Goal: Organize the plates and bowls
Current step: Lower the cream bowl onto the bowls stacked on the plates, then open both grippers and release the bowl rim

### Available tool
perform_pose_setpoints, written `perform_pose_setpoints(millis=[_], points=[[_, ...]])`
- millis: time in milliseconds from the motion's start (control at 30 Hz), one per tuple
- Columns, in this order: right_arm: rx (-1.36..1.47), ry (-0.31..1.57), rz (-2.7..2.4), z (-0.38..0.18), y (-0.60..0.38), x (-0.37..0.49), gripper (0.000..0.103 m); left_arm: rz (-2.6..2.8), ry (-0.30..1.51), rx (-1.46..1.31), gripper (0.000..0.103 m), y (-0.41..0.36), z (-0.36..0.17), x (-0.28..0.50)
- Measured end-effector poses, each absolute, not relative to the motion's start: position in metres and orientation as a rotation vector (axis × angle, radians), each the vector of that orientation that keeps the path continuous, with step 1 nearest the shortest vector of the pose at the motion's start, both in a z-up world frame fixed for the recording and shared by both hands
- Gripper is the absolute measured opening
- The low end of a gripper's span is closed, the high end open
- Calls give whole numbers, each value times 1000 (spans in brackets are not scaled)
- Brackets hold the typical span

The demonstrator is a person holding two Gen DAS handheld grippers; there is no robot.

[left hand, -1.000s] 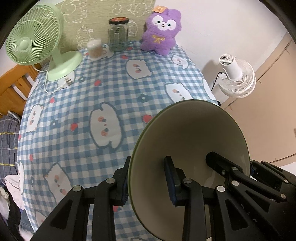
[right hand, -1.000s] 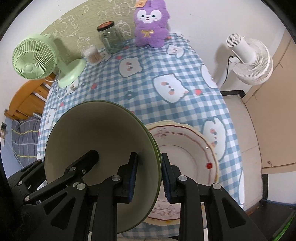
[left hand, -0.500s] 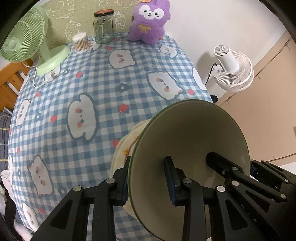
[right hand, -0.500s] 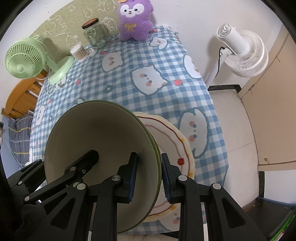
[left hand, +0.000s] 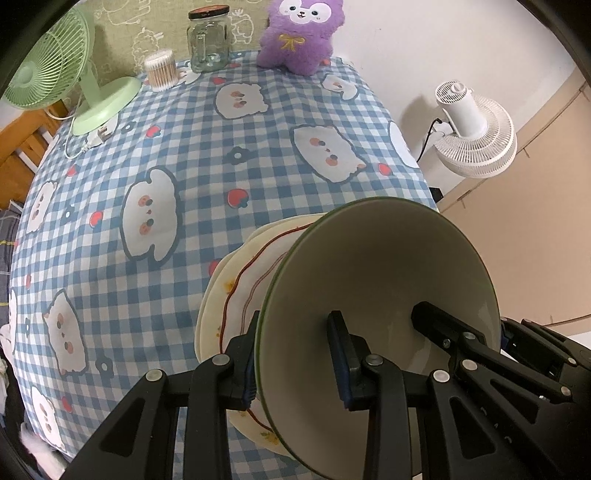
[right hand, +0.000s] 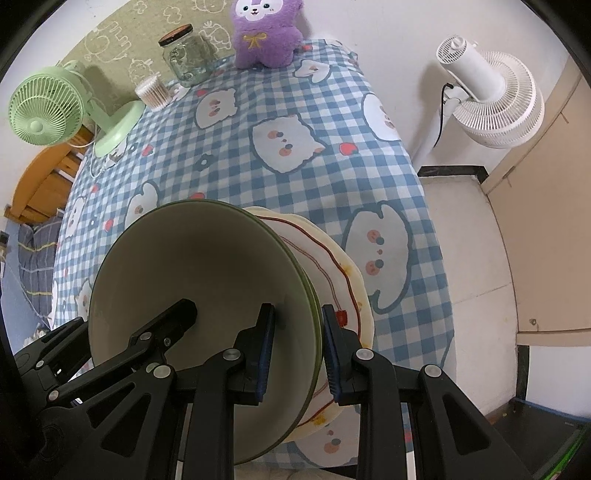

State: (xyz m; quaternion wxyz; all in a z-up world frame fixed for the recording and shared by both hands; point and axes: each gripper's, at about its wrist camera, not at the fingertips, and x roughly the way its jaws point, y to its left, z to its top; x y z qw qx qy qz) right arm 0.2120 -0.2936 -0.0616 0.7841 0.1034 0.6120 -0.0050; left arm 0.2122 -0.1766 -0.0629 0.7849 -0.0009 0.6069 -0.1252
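Both tools, left (left hand: 295, 354) and right (right hand: 297, 345), pinch opposite rims of a green-edged cream ceramic bowl (left hand: 376, 273). It hangs above the scalloped red-lined cream plate (right hand: 332, 266) on the checked desk (left hand: 207, 155), not yet set down.

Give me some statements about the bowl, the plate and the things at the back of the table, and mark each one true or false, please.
1. Both grippers clamp the rim of the green-edged bowl. True: the left gripper and the right gripper each have one pad inside it and one outside.
2. The plate under the bowl has a blue rim line. False: the line is red.
3. The glass jar lies on its side. False: it stands upright, lid on.
4. The purple plush toy sits at the table's far edge. True.
5. The green fan stands on the floor. False: on the tablecloth.
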Motion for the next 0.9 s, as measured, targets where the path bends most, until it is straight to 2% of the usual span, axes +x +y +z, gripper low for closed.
perform_pose_setpoints(millis=[300, 433, 533, 667, 800, 900], points=[[216, 1299, -10, -62, -293, 215, 29, -255, 1300, -26, 32, -173, -66, 214], [226, 1289, -28, -62, -293, 215, 29, -237, 1250, 26, 36, -173, -59, 214], [182, 1261, -46, -58, -287, 213, 30, -238, 1236, 49, 40, -171, -57, 213], [223, 1243, -85, -55, -292, 213, 30, -256, 1254, 38, 55, -166, -61, 215], [291, 1225, -117, -53, -300, 211, 37, -264, 1207, 51, 63, -162, -53, 215], [258, 1190, -131, -47, -296, 210, 38, -279, 1179, 65, 68, -160, -49, 214]])
